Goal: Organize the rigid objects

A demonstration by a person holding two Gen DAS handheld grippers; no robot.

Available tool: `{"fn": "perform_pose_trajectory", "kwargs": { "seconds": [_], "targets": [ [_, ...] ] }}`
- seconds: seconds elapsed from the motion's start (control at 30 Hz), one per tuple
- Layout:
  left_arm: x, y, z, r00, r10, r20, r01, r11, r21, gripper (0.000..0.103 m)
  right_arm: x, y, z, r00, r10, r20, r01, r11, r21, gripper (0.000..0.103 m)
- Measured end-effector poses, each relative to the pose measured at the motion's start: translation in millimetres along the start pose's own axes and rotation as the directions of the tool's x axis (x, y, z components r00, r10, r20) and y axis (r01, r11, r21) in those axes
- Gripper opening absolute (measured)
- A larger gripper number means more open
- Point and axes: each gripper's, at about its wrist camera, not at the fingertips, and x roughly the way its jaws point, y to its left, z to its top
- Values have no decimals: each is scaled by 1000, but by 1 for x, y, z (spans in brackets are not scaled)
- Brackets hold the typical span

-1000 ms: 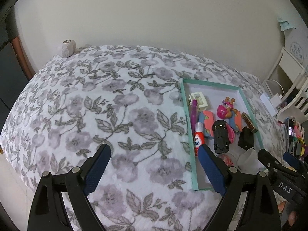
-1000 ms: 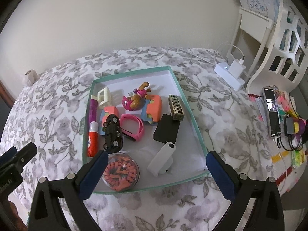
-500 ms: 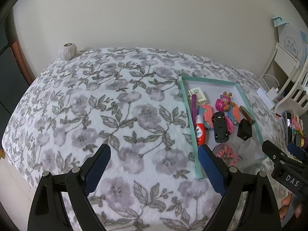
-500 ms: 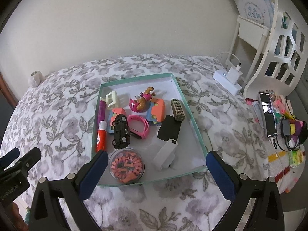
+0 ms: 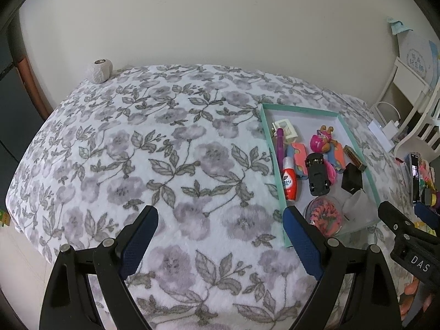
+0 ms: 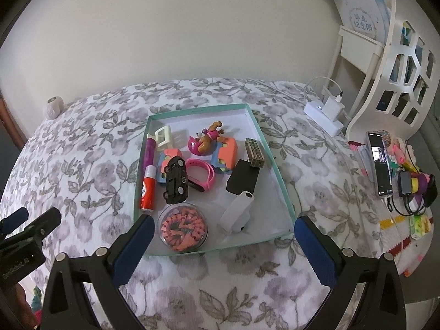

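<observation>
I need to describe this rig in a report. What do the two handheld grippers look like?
Both look alike: the left gripper and right gripper have black angular frames with silver bolts and two fingers faced with dark blue textured pads. One body carries white lettering.

Soft, even indoor light; faint shadows beside the toys beyond the fingers. Strong fisheye curvature bends the wall (image 5: 220, 27) and bedspread (image 5: 165, 151), dark vignette at corners. Focus sharp throughout, no glare.

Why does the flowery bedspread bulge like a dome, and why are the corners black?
Fisheye distortion: in the left wrist view the bedspread curves and the corners go dark; the right wrist view bends the teal tray likewise. Both are sharp, with soft, even light and faint shadows.
</observation>
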Motion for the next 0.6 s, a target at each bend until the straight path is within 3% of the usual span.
{"fn": "perform_pose_trajectory", "kwargs": {
  "seconds": [0.6],
  "targets": [
    [-3,1,-2,1000,15,4,-15,1000,4,92,-5,2,-4,1000,1,1,-1,1000,-10,103]
  ]
}}
